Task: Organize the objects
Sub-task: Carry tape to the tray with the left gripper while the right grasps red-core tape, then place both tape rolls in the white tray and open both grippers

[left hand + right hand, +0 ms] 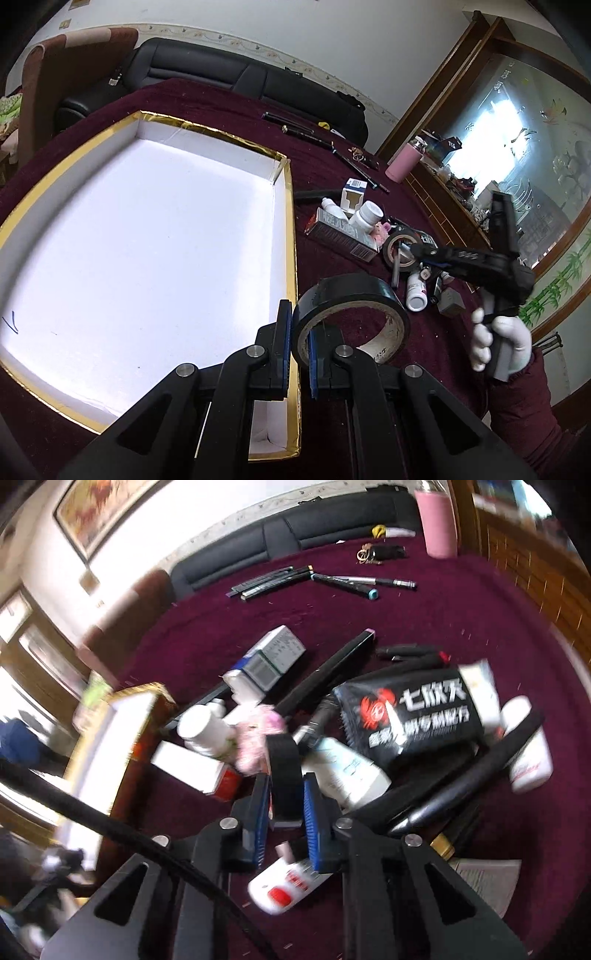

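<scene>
On the near edge of the left wrist view, left hand-held gripper (pixel 300 345) pinches the wall of a black tape roll (pixel 352 317): one blue pad outside the ring, one inside it. Roll held on edge, just right of the gold rim of the white box (pixel 147 236), which fills the left half of the bench (pixel 332 177) and is bare inside apart from a small pen mark. Bench covered in dark red cloth. Right of the box, a pile: white pill bottle (pixel 365 216), a grey carton under it, a second tape roll (pixel 402 249), small white bottles beyond. Right hand-held gripper (pixel 406 251) reaches into that second roll from the right, held by a white-gloved hand (pixel 495 343) in a dark red sleeve. Pens (pixel 295 125) lie far back; pink flask (pixel 404 162) at the far right edge.

Right wrist view, blurred. Right hand-held gripper (pixel 284 808) has its blue pads closed against the wall of a black tape roll (pixel 283 771) standing on edge between them, one side face to each pad. Pile around it: black packet (pixel 413 712) with a red crab print to the right, white bottle (pixel 210 731) and something pink to the left, white tube with red label (pixel 284 886) near, under the fingers. Box corner (pixel 122 716) at left. Pens (pixel 314 578) and pink flask (pixel 437 524) far off.
</scene>
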Demonstrator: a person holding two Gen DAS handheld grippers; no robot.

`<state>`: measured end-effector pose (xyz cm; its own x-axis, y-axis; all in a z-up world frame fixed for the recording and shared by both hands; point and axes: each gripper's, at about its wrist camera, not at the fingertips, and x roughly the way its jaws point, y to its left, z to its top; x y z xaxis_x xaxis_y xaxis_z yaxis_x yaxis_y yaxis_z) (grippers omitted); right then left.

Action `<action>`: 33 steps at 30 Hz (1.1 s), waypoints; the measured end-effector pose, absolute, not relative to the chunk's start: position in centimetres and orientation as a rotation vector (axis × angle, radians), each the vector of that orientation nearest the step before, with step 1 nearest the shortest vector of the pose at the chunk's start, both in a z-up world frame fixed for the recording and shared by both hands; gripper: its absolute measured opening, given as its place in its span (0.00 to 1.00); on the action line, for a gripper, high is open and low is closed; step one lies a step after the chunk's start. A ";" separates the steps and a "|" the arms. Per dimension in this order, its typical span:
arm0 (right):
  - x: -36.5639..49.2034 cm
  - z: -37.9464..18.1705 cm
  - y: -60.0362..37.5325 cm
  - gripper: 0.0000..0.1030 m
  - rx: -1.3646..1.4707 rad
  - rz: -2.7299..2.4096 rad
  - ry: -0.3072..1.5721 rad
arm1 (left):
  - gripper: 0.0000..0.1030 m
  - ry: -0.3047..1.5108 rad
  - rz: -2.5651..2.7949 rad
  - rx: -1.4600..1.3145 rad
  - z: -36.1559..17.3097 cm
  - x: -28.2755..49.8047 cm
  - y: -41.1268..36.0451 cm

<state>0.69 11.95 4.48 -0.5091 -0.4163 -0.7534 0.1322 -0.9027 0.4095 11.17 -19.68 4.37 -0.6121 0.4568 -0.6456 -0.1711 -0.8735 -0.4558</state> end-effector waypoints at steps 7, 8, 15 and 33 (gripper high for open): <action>2.9 3.6 15.0 0.14 1.267 -2.100 -0.880 | 0.05 -0.484 2.476 -1.143 4.4 11.1 -18.8; 3.1 3.4 15.1 0.14 1.255 -2.045 -0.929 | 0.05 -0.484 2.475 -1.144 4.5 11.1 -18.8; 4.3 0.8 16.8 0.14 0.993 -1.531 -1.409 | 0.05 -0.492 2.472 -1.144 4.9 11.5 -18.6; 1.4 5.3 6.8 0.16 1.142 -1.652 -1.103 | 0.05 -0.434 2.612 -1.112 8.9 8.3 -23.0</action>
<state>1.35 6.80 5.26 -0.2476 -0.9400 -0.2349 0.1437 -0.2754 0.9505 8.35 -22.98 8.87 -0.6695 0.3573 -0.6512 -0.1277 -0.9190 -0.3729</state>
